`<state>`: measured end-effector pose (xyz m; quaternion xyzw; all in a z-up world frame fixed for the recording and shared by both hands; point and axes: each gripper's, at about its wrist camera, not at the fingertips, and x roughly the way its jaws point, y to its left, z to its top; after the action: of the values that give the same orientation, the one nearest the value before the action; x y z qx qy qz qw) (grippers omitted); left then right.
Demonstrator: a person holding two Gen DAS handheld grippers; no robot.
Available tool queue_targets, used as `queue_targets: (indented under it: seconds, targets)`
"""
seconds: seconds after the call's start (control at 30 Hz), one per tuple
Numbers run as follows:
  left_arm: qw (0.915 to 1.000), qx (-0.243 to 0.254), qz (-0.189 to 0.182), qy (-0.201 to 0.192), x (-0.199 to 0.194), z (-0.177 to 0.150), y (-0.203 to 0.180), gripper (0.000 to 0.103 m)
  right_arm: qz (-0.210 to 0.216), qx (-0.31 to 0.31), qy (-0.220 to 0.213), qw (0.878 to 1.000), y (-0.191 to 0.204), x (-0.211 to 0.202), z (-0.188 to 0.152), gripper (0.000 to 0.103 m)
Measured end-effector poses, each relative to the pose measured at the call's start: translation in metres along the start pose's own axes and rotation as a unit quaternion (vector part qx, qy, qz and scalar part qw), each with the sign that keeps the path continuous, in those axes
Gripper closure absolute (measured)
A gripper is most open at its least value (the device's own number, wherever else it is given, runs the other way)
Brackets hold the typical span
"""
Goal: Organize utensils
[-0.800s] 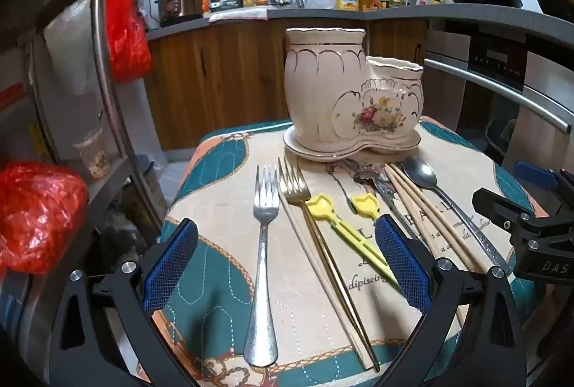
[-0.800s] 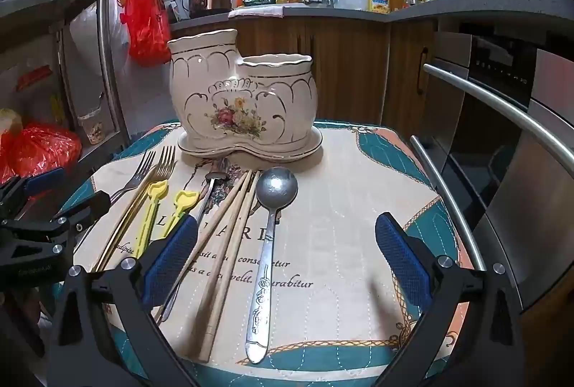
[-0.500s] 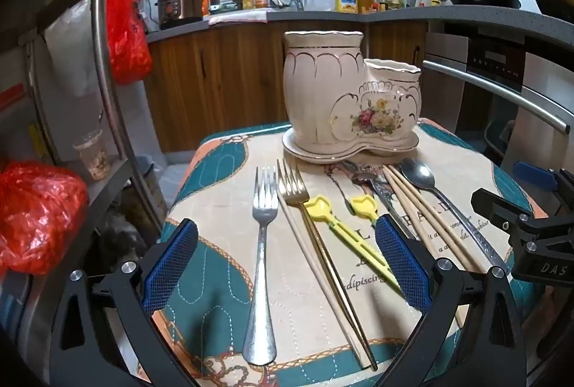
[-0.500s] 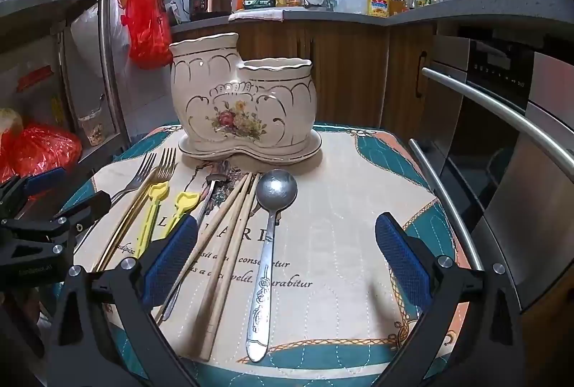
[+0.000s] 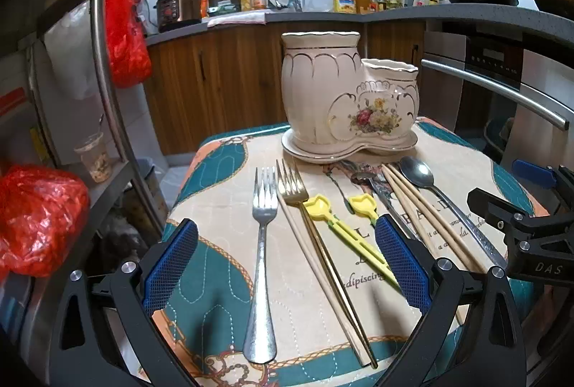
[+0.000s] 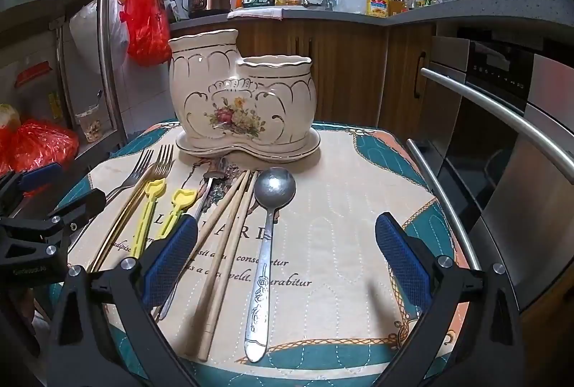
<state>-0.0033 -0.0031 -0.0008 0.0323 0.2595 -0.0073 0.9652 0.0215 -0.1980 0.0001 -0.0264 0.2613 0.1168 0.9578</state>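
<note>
While both tools hover spread and empty, left tool (image 5: 285, 259) over the silver fork (image 5: 261, 265), right tool (image 6: 285, 259) over the spoon (image 6: 267, 239), utensils lie in a row on the table (image 6: 358, 193) before the ceramic holder (image 6: 240, 96).

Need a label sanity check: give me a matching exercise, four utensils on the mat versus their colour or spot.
Things:
1. plain steel fork
2. gold-coloured fork
3. two yellow plastic picks
4. large steel spoon with patterned handle

Descriptions:
A. rightmost in the row
B. tulip-shaped heads
C. leftmost in the row
D. brass tone, second from left

Pairs: 1-C, 2-D, 3-B, 4-A
</note>
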Motion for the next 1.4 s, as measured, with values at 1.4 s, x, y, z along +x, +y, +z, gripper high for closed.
queue_targets:
  seconds: [1.4]
  targets:
    - [1.0, 0.003, 0.002, 0.0, -0.0038, 0.0001, -0.0027, 0.005, -0.004, -0.003, -0.001, 1.0, -0.0022, 0.0002, -0.0016, 0.005]
